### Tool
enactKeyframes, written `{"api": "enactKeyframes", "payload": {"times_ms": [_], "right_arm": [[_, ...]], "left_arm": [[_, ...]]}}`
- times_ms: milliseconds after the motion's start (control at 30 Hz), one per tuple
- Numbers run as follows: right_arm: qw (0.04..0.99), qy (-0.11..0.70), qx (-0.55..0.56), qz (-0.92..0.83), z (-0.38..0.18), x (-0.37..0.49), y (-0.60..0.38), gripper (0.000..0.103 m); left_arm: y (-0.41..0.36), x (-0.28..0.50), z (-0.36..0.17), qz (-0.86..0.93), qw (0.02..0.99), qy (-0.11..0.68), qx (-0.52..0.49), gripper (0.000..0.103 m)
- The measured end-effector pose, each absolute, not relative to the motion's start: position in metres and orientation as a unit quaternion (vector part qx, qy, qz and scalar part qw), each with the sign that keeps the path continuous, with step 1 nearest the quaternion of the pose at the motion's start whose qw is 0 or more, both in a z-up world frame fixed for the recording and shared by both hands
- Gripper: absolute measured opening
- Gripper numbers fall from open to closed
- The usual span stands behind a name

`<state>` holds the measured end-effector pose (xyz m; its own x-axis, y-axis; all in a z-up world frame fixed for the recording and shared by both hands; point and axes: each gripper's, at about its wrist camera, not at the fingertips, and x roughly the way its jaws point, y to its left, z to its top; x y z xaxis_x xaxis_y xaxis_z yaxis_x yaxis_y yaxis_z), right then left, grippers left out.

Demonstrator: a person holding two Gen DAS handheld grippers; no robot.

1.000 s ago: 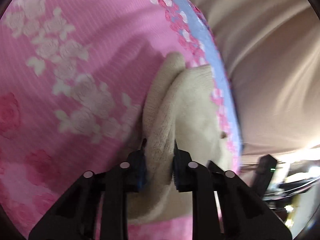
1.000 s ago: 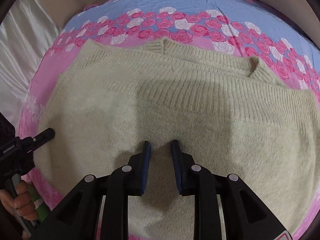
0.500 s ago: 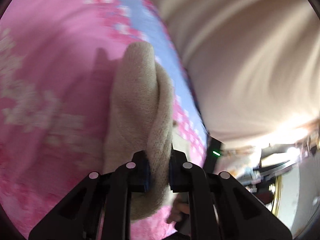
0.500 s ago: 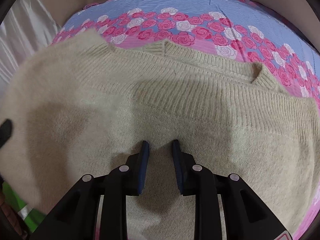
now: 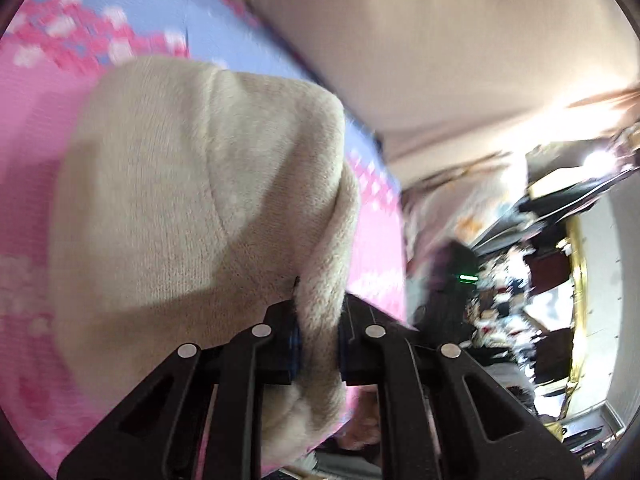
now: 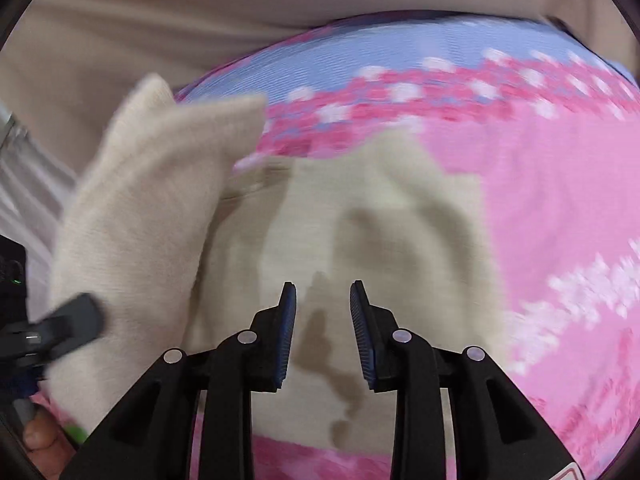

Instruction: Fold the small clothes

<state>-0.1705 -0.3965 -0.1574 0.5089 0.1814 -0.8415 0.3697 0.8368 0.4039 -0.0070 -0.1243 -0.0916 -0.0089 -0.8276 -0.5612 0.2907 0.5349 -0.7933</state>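
Sweater [image 5: 192,208] edge pinched in left gripper [image 5: 318,344], lifted over pink blanket [image 6: 560,208]; right gripper [image 6: 323,320] spread, hovering above the flat part.

the left black two-finger claw [image 5: 318,336] is clamped on a fold of the cream fuzzy knit sweater [image 5: 192,208], which bulges up and left from the claw. behind the sweater lies the pink and blue rose-print blanket [image 5: 32,128]. right of the sweater, beige draped fabric [image 5: 440,40] and a blurred, cluttered room.
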Motion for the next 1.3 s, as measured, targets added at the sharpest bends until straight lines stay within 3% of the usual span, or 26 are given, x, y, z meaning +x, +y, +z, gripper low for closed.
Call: {"api": "enactKeyframes", "payload": {"times_ms": [133,200,267,333,433,600,667,733,900,1033,1100,1200,1300], "right_arm": [[0.804,0.491,0.324,-0.087,-0.173,-0.206,-0.433,0.031],[0.801,0.484,0.342,-0.084,-0.174,-0.216,-0.44,0.034],[0.799,0.477,0.359,-0.072,-0.172,-0.217,-0.443,0.044],[0.795,0.473,0.376,-0.051,-0.168,-0.208,-0.437,0.059],[0.784,0.483,0.39,-0.012,-0.173,-0.189,-0.417,0.069],[0.738,0.521,0.428,0.018,-0.196,-0.151,-0.385,0.069],[0.741,0.534,0.407,0.021,-0.196,-0.139,-0.369,0.059],[0.756,0.545,0.361,0.023,-0.186,-0.129,-0.353,0.018],[0.803,0.458,0.366,0.11,-0.104,-0.127,-0.345,0.014],[0.837,0.415,0.346,0.09,-0.069,-0.156,-0.374,0.014],[0.84,0.448,0.305,0.033,-0.098,-0.166,-0.394,0.014],[0.782,0.539,0.309,-0.044,-0.19,-0.173,-0.422,0.014],[0.781,0.501,0.371,-0.034,-0.196,-0.19,-0.429,0.015]], "left_arm": [[-0.174,-0.021,-0.14,-0.363,0.666,0.639,-0.132,0.019],[-0.177,-0.033,-0.136,-0.364,0.674,0.629,-0.133,0.029],[-0.172,-0.043,-0.115,-0.387,0.689,0.597,-0.137,0.059],[-0.16,-0.045,-0.09,-0.403,0.705,0.569,-0.13,0.073],[-0.125,-0.044,-0.063,-0.39,0.743,0.525,-0.142,0.077],[-0.057,-0.025,-0.053,-0.322,0.778,0.507,-0.185,0.078],[-0.03,-0.024,-0.052,-0.297,0.793,0.495,-0.192,0.078],[-0.01,-0.022,-0.052,-0.271,0.805,0.493,-0.187,0.078],[0.017,-0.022,-0.056,-0.243,0.81,0.496,-0.198,0.078],[0.014,-0.024,-0.053,-0.252,0.81,0.493,-0.196,0.078],[0.003,-0.026,-0.056,-0.26,0.808,0.495,-0.186,0.078],[-0.011,-0.029,-0.063,-0.272,0.798,0.508,-0.178,0.078],[-0.03,-0.033,-0.063,-0.288,0.793,0.512,-0.158,0.078]]}}
